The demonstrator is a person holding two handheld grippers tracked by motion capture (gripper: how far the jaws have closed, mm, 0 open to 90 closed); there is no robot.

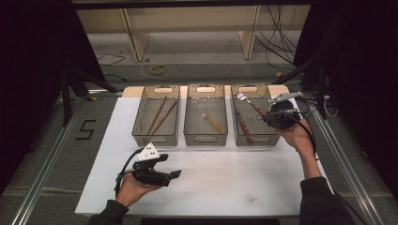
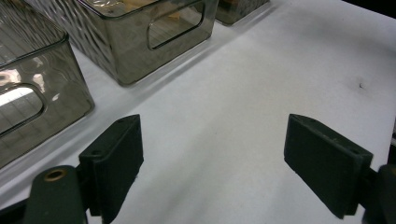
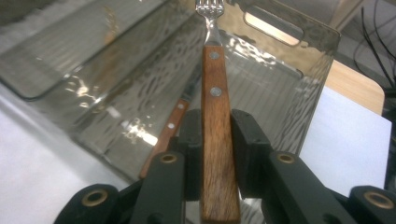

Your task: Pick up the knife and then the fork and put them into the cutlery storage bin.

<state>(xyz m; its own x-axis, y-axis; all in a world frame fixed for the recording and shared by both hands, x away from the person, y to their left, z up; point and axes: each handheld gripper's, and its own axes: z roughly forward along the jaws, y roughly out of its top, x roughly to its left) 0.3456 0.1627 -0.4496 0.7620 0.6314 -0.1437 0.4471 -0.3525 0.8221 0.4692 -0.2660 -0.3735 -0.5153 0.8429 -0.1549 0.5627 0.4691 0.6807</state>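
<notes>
- White sheet (image 1: 220, 183) covers a wooden table; its front half is bare, open room between the two hands.
- Three smoked clear bins stand side by side along the sheet's far edge, handle slots at their ends: left bin (image 1: 140, 123) with two long sticks, middle bin (image 1: 187, 123) with one wooden-handled piece, right bin (image 1: 233, 117) with a knife (image 1: 243, 126) lying inside.
- Right gripper (image 3: 215, 135): jaws closed tight on the wooden handle of a fork (image 3: 215, 140); the fork is lifted over the right bin, tines pointing towards its far end, near that bin's right edge.
- Left gripper (image 2: 212, 154): jaws wide apart, nothing between them, held low over bare sheet, just in front of the left bin.
- Writing: a black "5" (image 1: 86, 130) marked on the grey floor to the left of the sheet.
- Far side: shelving legs and loose cables.
</notes>
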